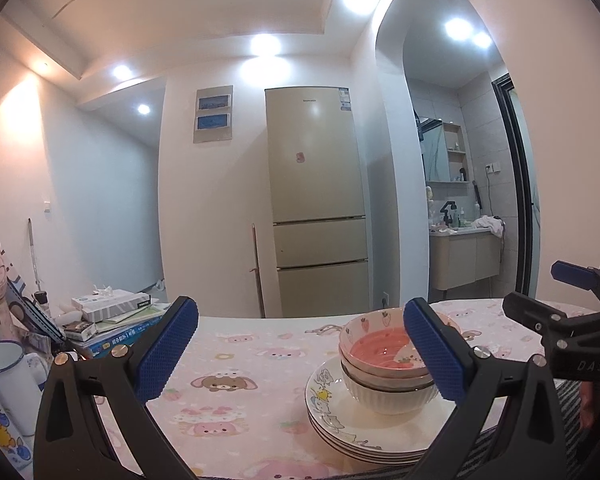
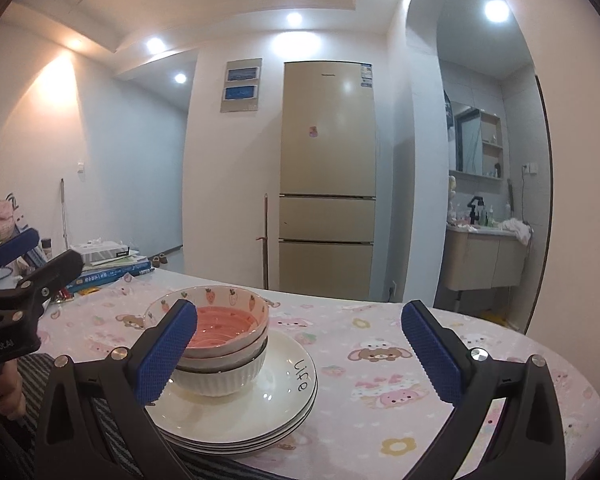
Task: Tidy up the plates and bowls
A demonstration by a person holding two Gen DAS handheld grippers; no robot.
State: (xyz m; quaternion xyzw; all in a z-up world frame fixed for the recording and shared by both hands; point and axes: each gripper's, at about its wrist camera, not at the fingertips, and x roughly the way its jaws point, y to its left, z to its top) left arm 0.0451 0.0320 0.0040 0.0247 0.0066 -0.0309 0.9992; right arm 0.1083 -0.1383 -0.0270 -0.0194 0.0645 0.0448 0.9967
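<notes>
Three nested bowls, the top pink-glazed strawberry-print ceramic bowl (image 1: 384, 344) (image 2: 220, 322) over a ribbed white bowl (image 1: 392, 396) (image 2: 224, 380), sit on stacked white plates (image 1: 340, 428) (image 2: 260, 412). The stack lies between both grippers, on the pink cartoon tablecloth (image 1: 240, 368) (image 2: 380, 360). Left gripper (image 1: 300, 348) is spread wide, empty. Right gripper (image 2: 300, 344) is likewise spread, empty.

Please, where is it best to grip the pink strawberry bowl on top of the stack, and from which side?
Grip the strawberry bowl by its raised rim, one finger inside and one outside. The open right gripper could come from the right, since that rim stands clear above the white bowl.
</notes>
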